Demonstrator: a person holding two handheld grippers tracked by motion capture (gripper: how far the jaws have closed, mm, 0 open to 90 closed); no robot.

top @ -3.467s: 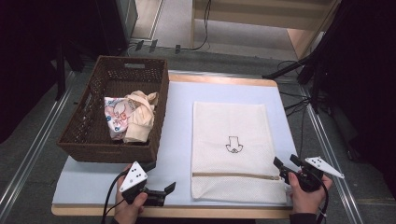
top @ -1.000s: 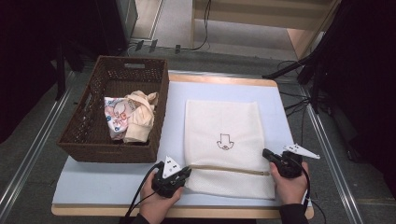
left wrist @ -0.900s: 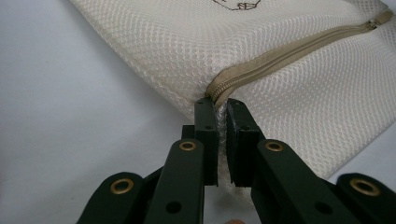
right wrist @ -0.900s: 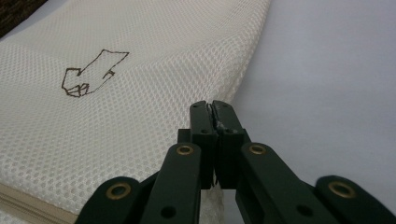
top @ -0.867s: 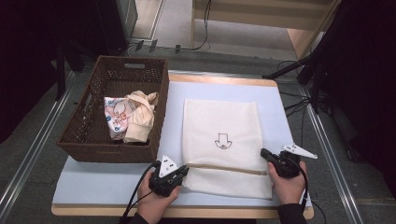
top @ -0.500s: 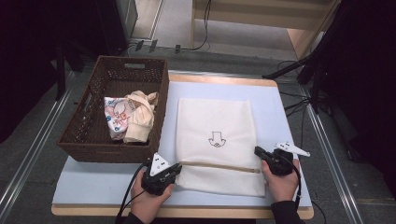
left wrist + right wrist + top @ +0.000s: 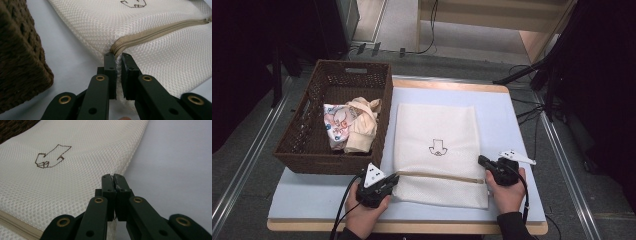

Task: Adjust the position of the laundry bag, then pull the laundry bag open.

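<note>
A cream mesh bag [image 7: 437,140] with a tan zipper [image 7: 442,176] and a small brown arrow mark lies flat on the pale blue table [image 7: 502,110]. My left gripper [image 7: 393,178] is shut on the bag's left edge, at the zipper's end. In the left gripper view the jaws [image 7: 117,56] pinch the mesh of the bag [image 7: 155,27] just below the zipper [image 7: 160,31]. At the bag's right edge, level with the zipper, my right gripper [image 7: 482,161] is shut as well. In the right gripper view its jaws [image 7: 114,178] close on the border of the bag [image 7: 75,170].
A brown wicker basket [image 7: 354,64] stands left of the bag and holds bundled clothes [image 7: 352,122]. Its corner [image 7: 17,55] is close to my left gripper. Past the bag's right edge lies a strip of bare table. Cables and dark stands sit on the floor beyond.
Both grippers came from the table's front corners to the bag's sides and shut on it. Since then they have dragged the bag leftward, toward the basket.
</note>
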